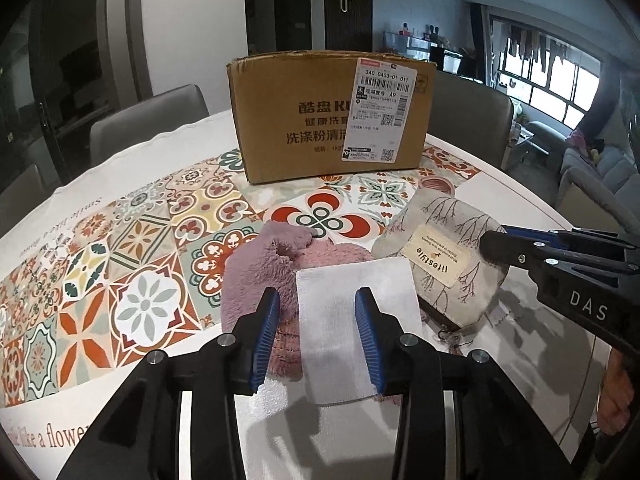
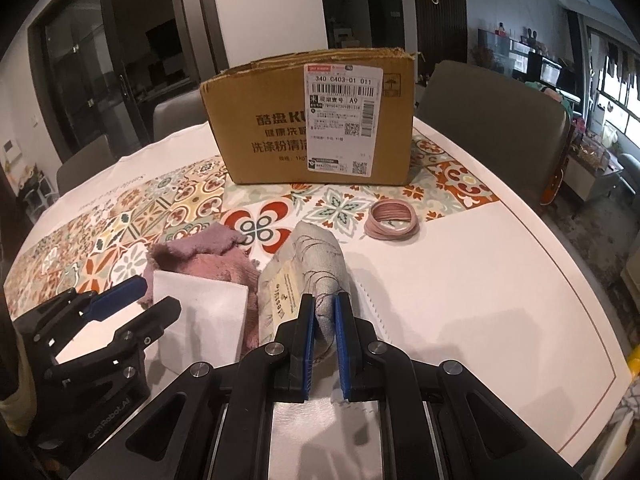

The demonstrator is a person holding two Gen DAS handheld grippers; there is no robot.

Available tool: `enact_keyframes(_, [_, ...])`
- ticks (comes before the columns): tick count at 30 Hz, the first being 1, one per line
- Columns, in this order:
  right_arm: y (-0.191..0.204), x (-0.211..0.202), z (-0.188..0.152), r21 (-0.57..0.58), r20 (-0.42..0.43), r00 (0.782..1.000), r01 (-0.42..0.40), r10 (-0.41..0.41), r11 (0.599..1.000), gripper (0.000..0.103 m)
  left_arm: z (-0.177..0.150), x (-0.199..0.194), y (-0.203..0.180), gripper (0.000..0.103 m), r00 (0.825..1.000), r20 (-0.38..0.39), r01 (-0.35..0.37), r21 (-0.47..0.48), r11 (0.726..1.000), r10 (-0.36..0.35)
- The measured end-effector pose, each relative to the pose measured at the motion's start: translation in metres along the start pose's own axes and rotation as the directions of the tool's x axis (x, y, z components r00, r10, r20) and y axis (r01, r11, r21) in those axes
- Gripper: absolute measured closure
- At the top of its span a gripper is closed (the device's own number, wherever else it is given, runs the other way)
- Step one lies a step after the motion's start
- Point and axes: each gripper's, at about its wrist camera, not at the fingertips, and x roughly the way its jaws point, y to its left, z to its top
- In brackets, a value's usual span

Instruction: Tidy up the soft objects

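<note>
- Straddling a white folded cloth point(image 1: 356, 320), the left gripper point(image 1: 316, 312) has its blue pads spread apart, one on each side of the cloth; whether they touch it cannot be told.
- The white cloth lies on top of a pink fluffy towel point(image 1: 260, 276), which is bunched on the tabletop point(image 1: 520, 200) near its patterned runner point(image 1: 132, 256).
- The right gripper point(image 2: 325, 314) is clamped on the near end of a grey fabric pouch point(image 2: 316, 268); its pads are drawn close with the cloth pinched between them.
- The pouch carries a cream label reading "lifestyle" point(image 1: 436, 258) and a printed branch pattern, and it sits just to the right of the pink towel, touching it.
- From the right wrist view the pouch looks folded and raised at the gripped end.
- A coil of pink hair bands point(image 2: 392, 220) rests on the tabletop beyond the pouch, apart from it.
- A cardboard box point(image 2: 308, 120) with a shipping label stands upright at the far side of the runner, well behind the soft things.
- Grey chairs point(image 2: 492, 120) stand around the far edge of the tabletop.
</note>
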Motion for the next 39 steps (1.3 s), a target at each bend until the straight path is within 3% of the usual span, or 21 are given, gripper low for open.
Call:
enact_keyframes(5, [0.001, 0.004, 0.0, -0.005, -0.011, 1.0, 0.004, -0.004, 1.0, 0.091, 0.0, 0.007, 0.002, 0.068, 1.0, -0.014, 0.016, -0.009, 1.0, -0.017])
enact_keyframes(10, [0.001, 0.005, 0.001, -0.005, -0.016, 1.0, 0.002, -0.002, 1.0, 0.091, 0.0, 0.008, 0.0, 0.094, 0.999, -0.027, 0.032, -0.004, 0.999, -0.032])
enact_keyframes(11, [0.001, 0.005, 0.001, -0.005, -0.015, 1.0, 0.002, -0.002, 1.0, 0.091, 0.0, 0.006, -0.001, 0.095, 0.999, -0.025, 0.035, -0.004, 0.999, -0.035])
enact_keyframes(22, [-0.003, -0.008, 0.002, 0.009, 0.015, 1.0, -0.015, 0.015, 1.0, 0.091, 0.013, -0.022, -0.01, 0.098, 0.996, 0.04, 0.079, -0.018, 0.997, -0.078])
enact_keyframes(39, [-0.007, -0.048, 0.028, 0.023, 0.143, 0.99, -0.025, 0.021, 0.999, 0.091, 0.051, -0.065, -0.015, 0.098, 0.98, 0.197, 0.033, -0.018, 0.999, -0.029])
